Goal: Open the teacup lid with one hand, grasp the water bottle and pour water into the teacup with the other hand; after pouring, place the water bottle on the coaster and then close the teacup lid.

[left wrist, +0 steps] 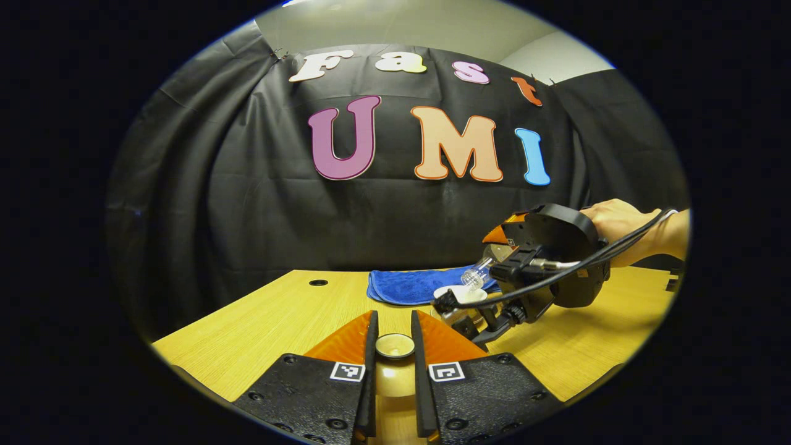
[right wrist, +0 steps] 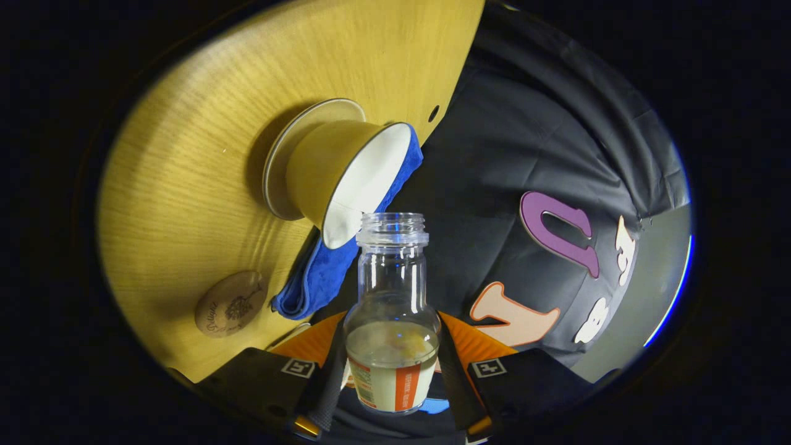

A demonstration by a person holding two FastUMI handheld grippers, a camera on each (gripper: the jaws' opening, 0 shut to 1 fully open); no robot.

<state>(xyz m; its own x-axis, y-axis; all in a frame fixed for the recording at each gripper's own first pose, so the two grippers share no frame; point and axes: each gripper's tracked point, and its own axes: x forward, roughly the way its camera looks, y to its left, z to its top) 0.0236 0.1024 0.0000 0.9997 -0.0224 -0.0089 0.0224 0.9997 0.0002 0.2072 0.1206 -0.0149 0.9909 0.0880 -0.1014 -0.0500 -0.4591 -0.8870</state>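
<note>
Item: teacup (right wrist: pixel 346 179), lid off, standing on its saucer (right wrist: pixel 290 154) on the wooden table (right wrist: pixel 185 185), with your water bottle's (right wrist: pixel 392 309) open mouth tipped just beside its rim and the blue cloth (right wrist: pixel 321 272) behind it. Your right gripper (right wrist: pixel 392 364) has both fingers clamped on the bottle's body; your left gripper (left wrist: pixel 394 346) holds the teacup lid (left wrist: pixel 395 345) between its fingers, low over the table. Also listed: round wooden coaster (right wrist: pixel 230 303), apart from the cup.

Clear water bottle (right wrist: pixel 392 321) tipped over open yellow teacup (right wrist: pixel 346 176) on saucer, coaster (right wrist: pixel 230 303) nearby
</note>
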